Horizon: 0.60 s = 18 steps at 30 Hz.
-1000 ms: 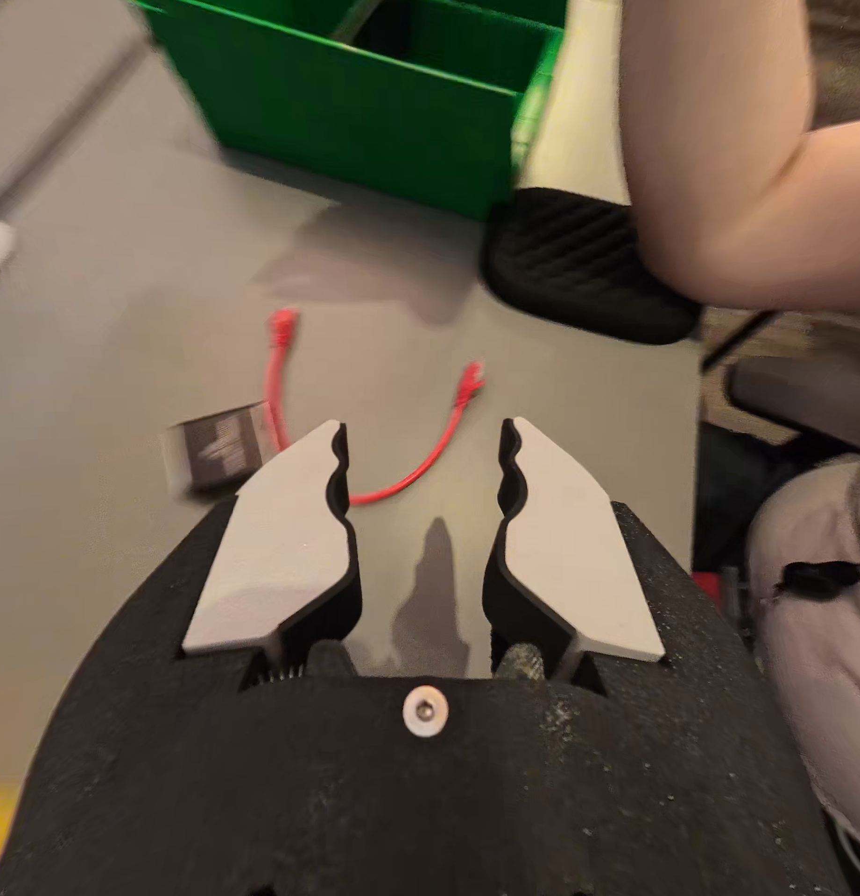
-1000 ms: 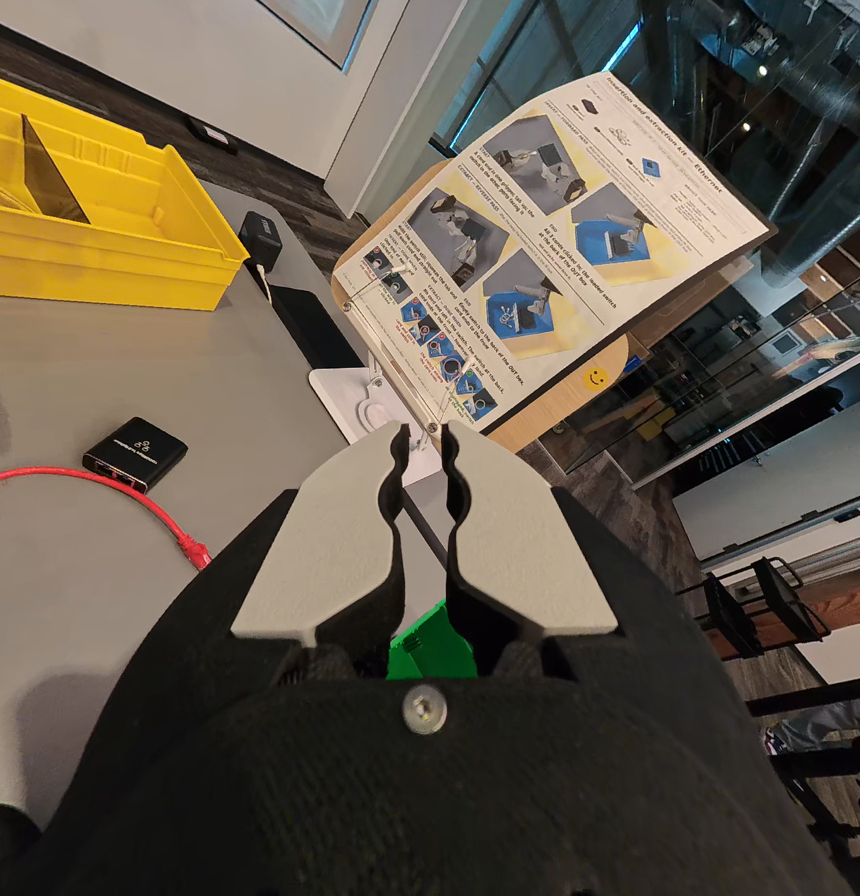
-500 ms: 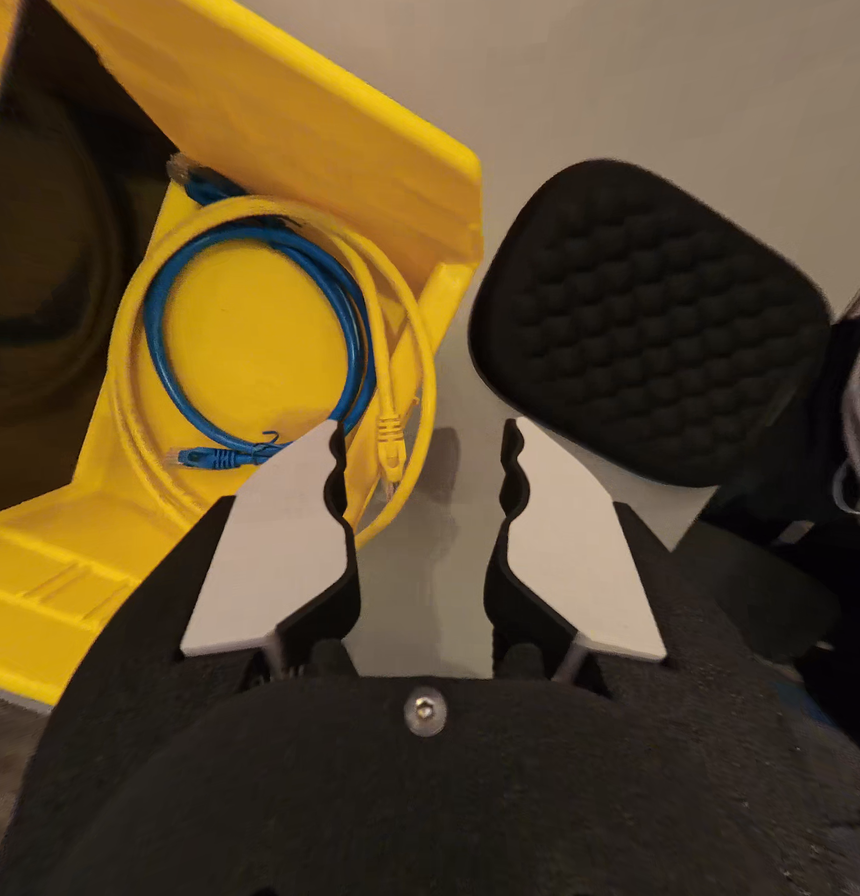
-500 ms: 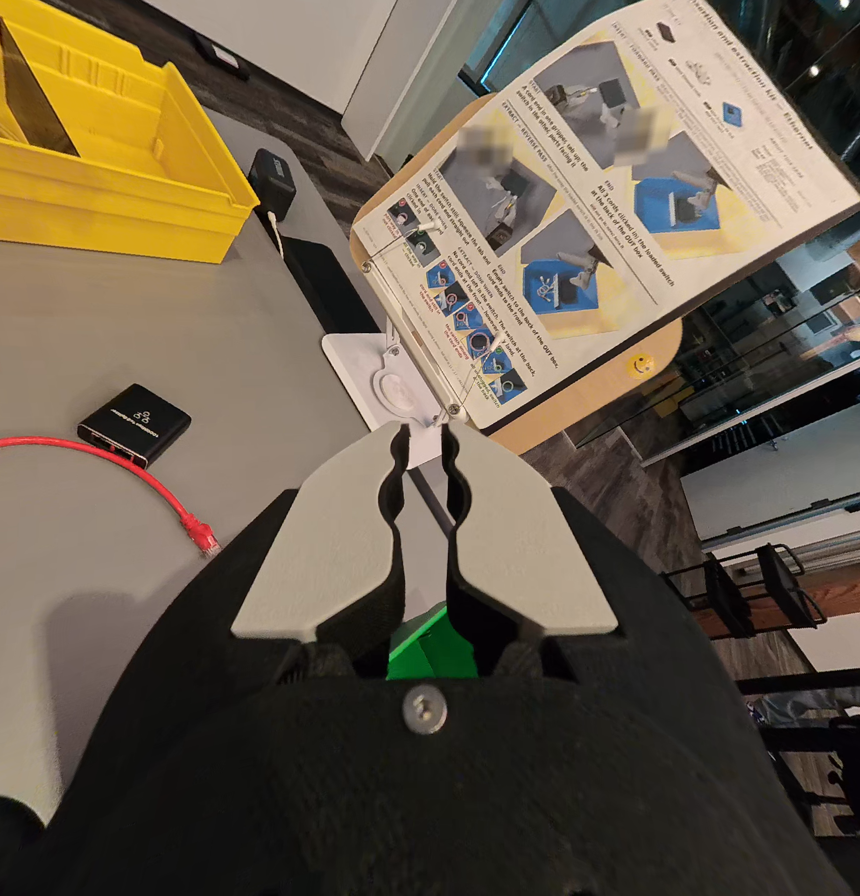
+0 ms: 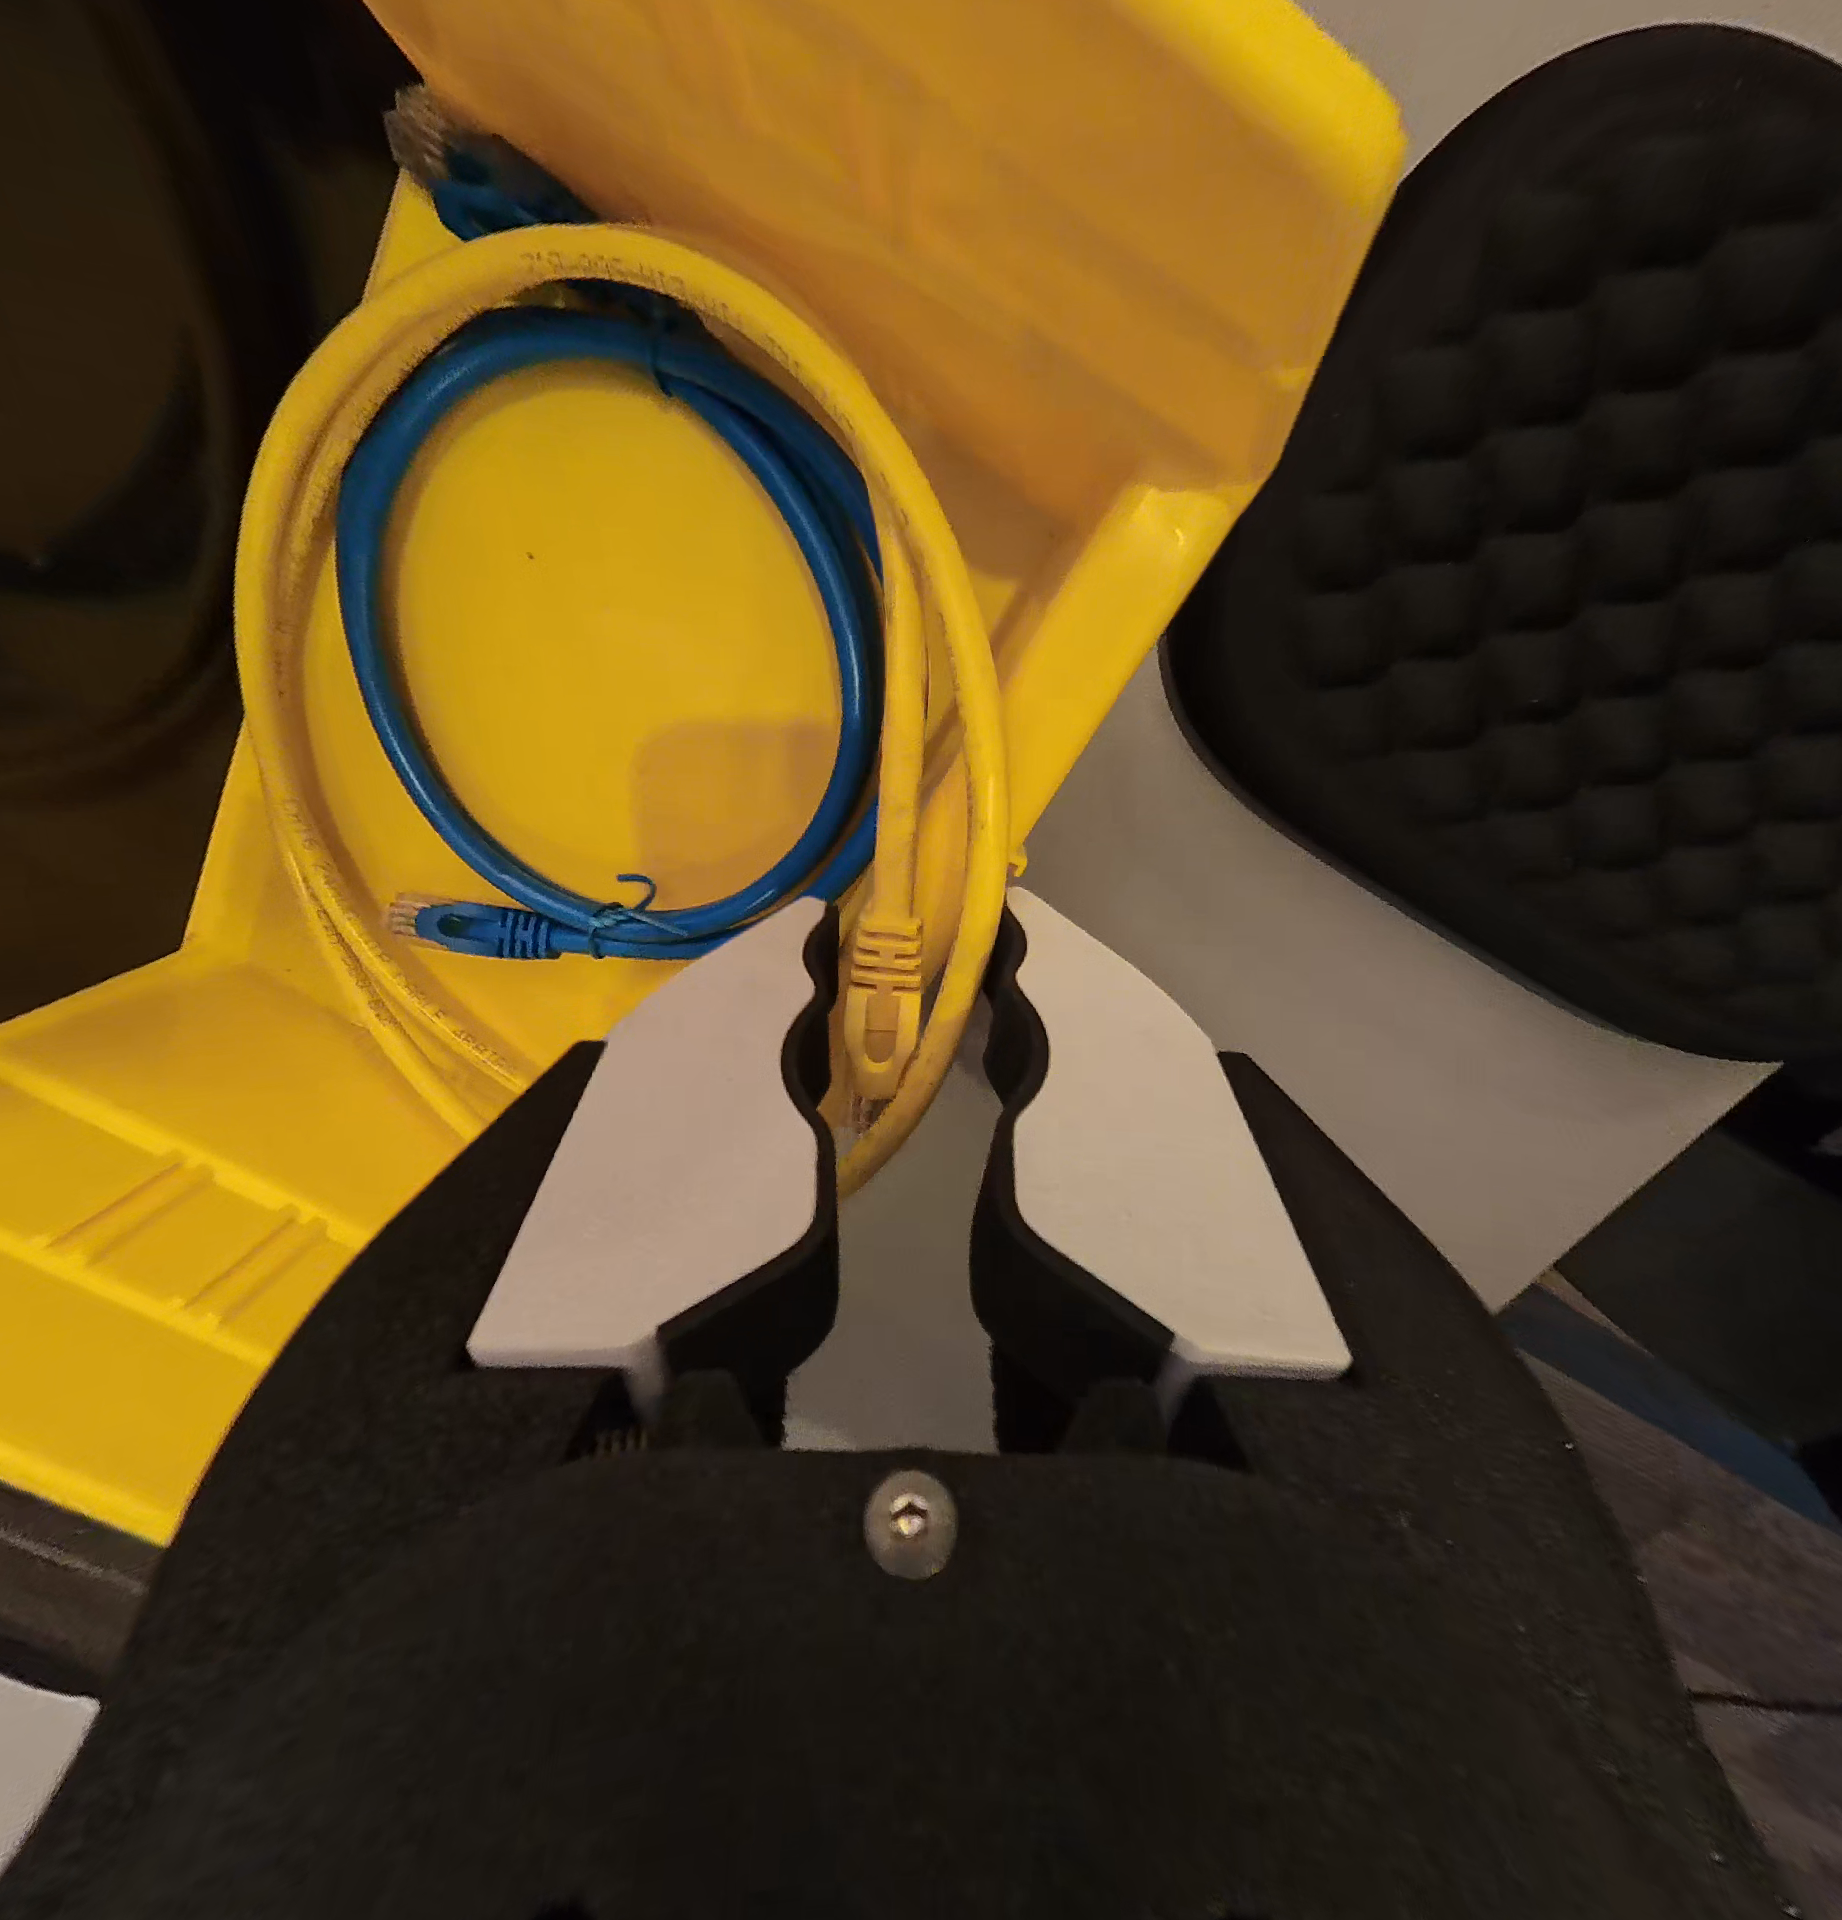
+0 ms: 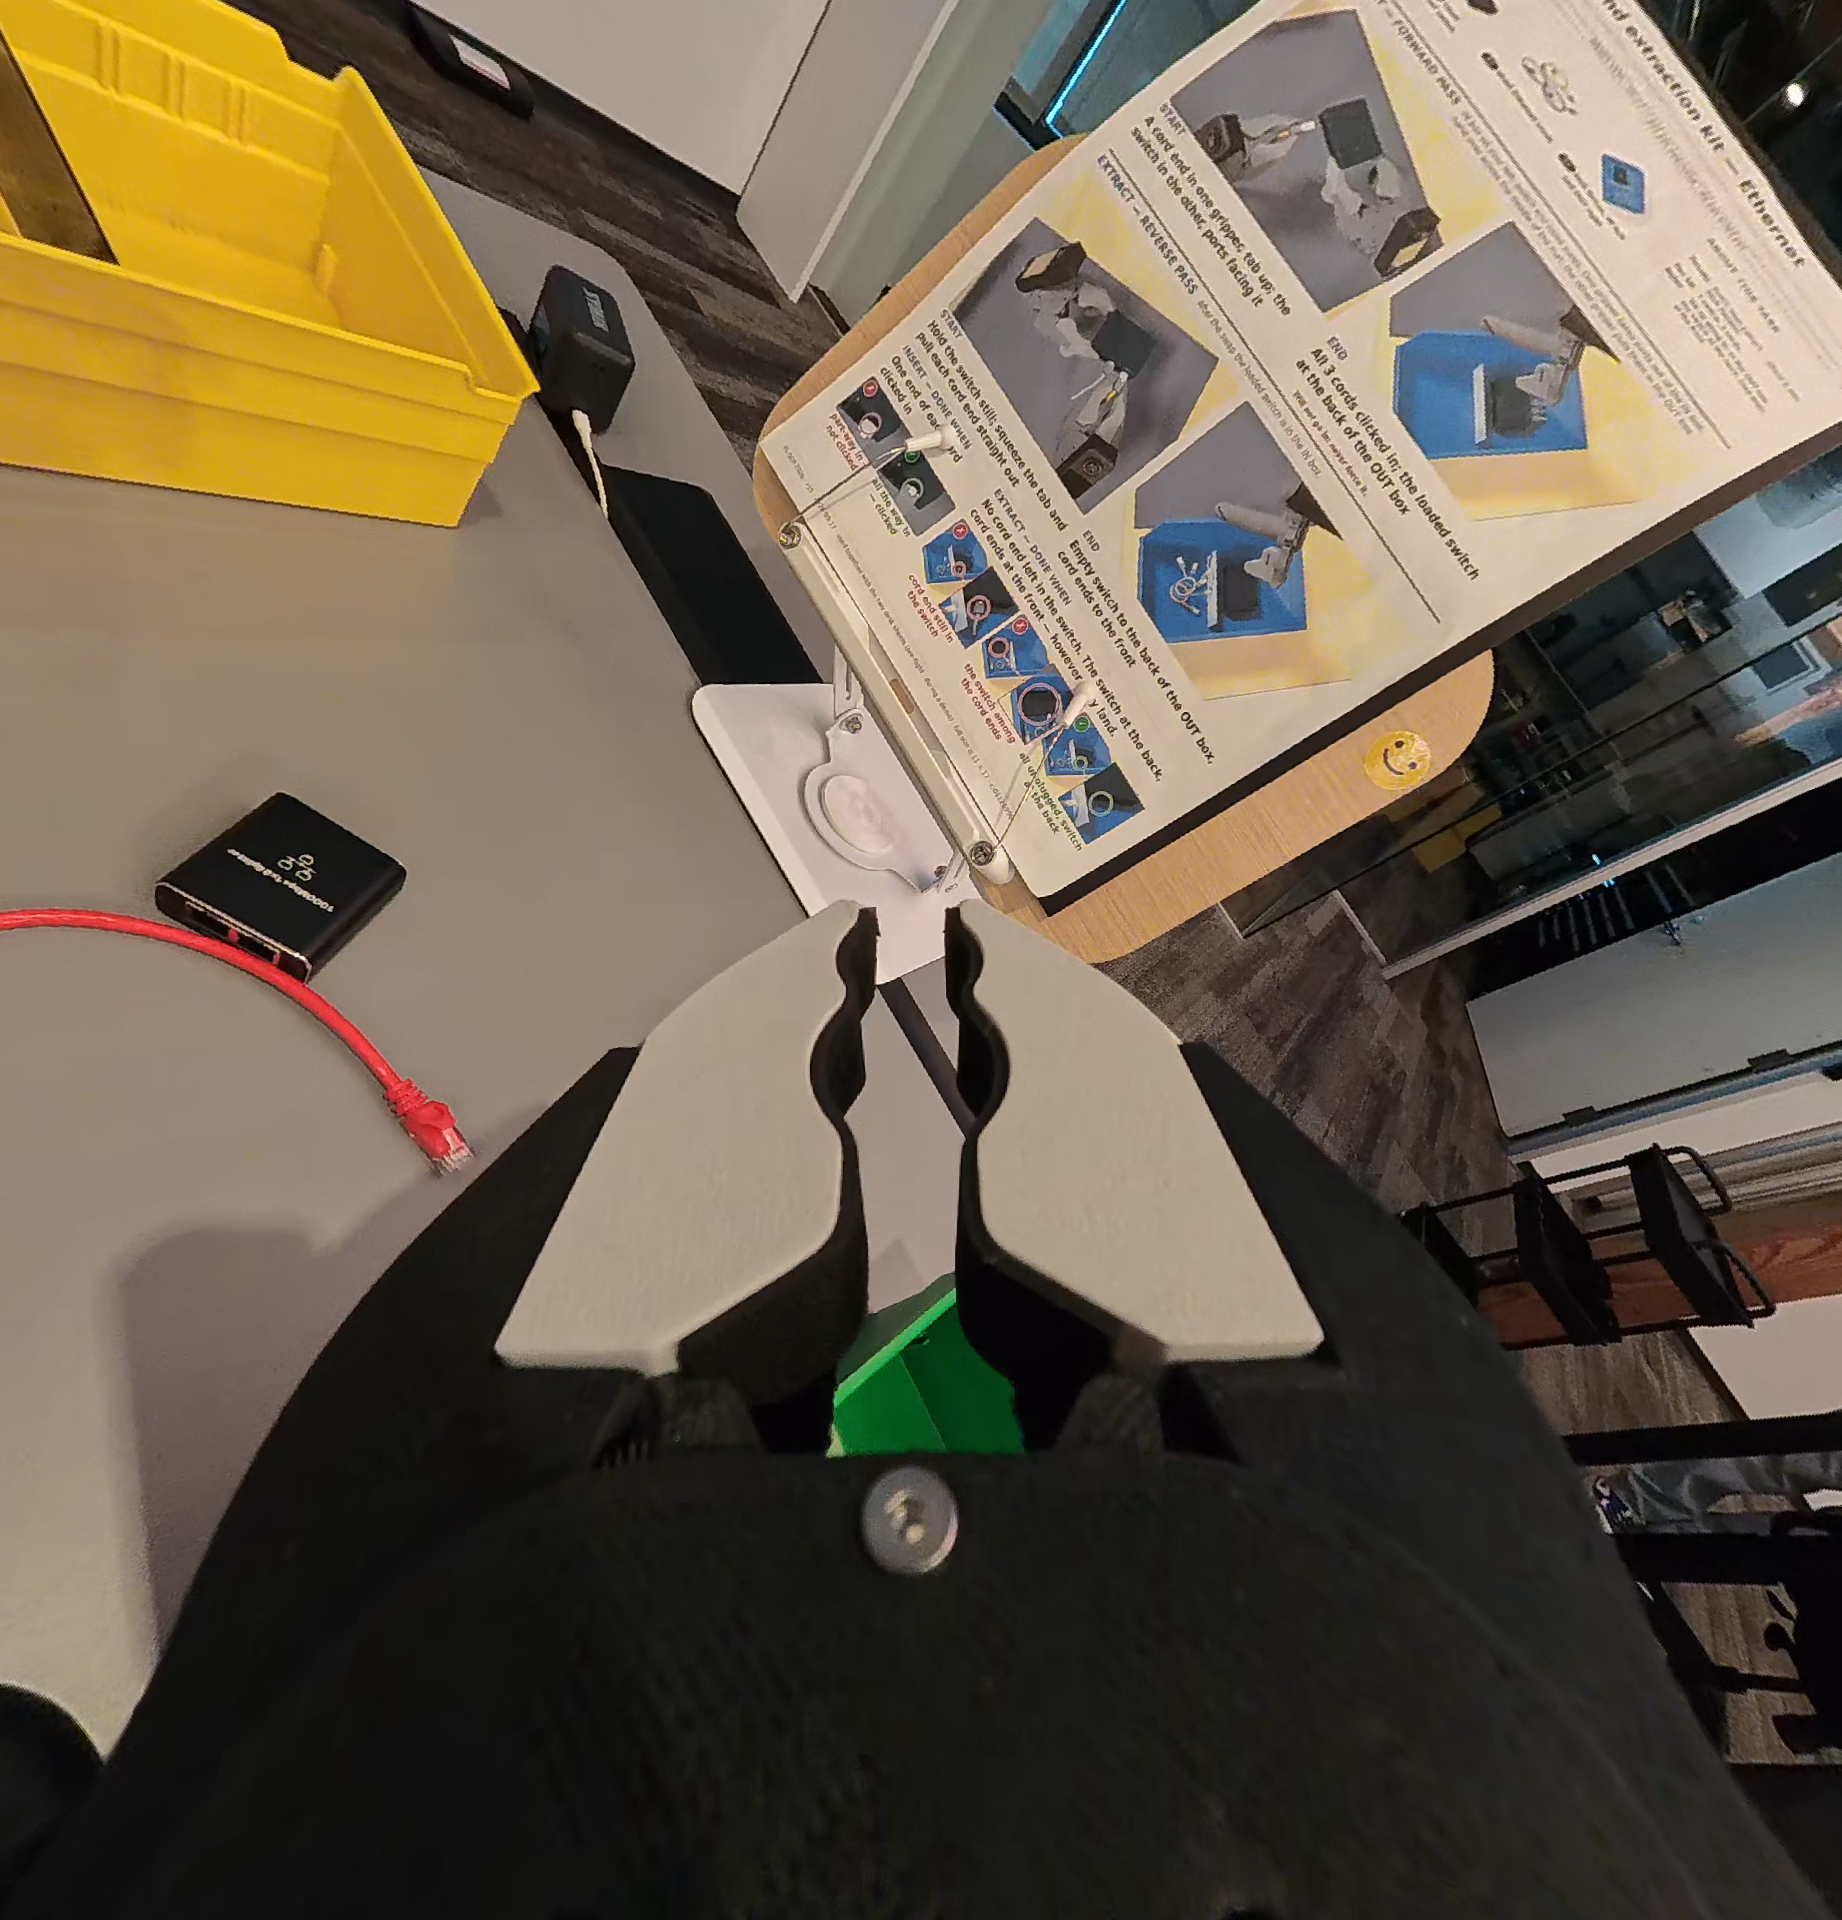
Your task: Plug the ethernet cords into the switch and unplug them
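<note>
In the left wrist view my left gripper (image 5: pixel 912 935) reaches into a yellow bin (image 5: pixel 169 1195). Its fingers are closed around the plug (image 5: pixel 881 997) and a neighbouring strand of a coiled yellow ethernet cord (image 5: pixel 273 623). A coiled blue ethernet cord (image 5: pixel 377 644) lies inside the yellow coil. In the right wrist view my right gripper (image 6: pixel 912 925) hovers above the table edge, its fingers slightly apart with nothing between them. The black switch (image 6: pixel 283 883) lies on the grey table (image 6: pixel 377 675). A red ethernet cord (image 6: pixel 304 997) runs past its port side, its plug (image 6: pixel 434 1127) loose on the table.
A black padded armrest (image 5: pixel 1571 623) sits right of the bin. The right wrist view shows a yellow bin (image 6: pixel 221 343) at the back left, a small black box (image 6: pixel 584 343), an instruction board (image 6: pixel 1260 416) on a white stand (image 6: pixel 771 748), and a green bin corner (image 6: pixel 917 1371) below my fingers. The grippers' ends are close to 50 centimeters from one another. It is some 25 centimeters from my right tips to the black switch (image 6: pixel 283 883).
My left gripper swung from the red cord on the table to the yellow bin, moved in and closed its fingers around the yellow cord's plug. My right gripper drifted slightly and kept its gap.
</note>
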Motion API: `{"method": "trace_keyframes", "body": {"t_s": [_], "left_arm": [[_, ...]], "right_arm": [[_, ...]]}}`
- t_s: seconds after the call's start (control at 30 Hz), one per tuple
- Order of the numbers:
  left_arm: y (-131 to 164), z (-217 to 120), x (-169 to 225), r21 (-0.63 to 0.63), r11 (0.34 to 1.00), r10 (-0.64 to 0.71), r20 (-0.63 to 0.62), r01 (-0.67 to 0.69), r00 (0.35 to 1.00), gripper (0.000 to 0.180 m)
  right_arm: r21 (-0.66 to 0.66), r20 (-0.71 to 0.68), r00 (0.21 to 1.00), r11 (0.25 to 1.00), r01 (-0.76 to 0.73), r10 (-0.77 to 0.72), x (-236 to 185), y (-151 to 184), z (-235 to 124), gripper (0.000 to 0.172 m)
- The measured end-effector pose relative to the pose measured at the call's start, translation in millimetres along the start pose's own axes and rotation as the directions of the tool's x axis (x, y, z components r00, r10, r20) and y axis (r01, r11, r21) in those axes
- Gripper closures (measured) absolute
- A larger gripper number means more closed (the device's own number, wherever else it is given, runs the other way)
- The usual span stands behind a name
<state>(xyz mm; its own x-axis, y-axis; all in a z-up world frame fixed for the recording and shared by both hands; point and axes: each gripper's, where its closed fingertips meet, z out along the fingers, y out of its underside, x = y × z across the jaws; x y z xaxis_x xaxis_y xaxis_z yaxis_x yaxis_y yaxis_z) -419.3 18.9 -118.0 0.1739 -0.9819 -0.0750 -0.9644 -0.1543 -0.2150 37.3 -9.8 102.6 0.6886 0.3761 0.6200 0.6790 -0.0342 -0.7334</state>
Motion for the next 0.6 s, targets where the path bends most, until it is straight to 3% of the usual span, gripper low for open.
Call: {"method": "trace_keyframes", "body": {"t_s": [0.27,0.6], "left_arm": [[-11,-20,-1,0.016,1.000,0.002,-0.032,-0.001,0.999,0.161],[-46,-129,-54,0.305,0.937,-0.196,0.061,0.169,0.979,0.168]], "right_arm": [[0.008,-0.002,1.000,1.000,-0.001,0.001,1,0,-4,0.158],[0.030,-0.018,1.000,0.999,-0.021,0.021,8,1,-11,0.158]]}}
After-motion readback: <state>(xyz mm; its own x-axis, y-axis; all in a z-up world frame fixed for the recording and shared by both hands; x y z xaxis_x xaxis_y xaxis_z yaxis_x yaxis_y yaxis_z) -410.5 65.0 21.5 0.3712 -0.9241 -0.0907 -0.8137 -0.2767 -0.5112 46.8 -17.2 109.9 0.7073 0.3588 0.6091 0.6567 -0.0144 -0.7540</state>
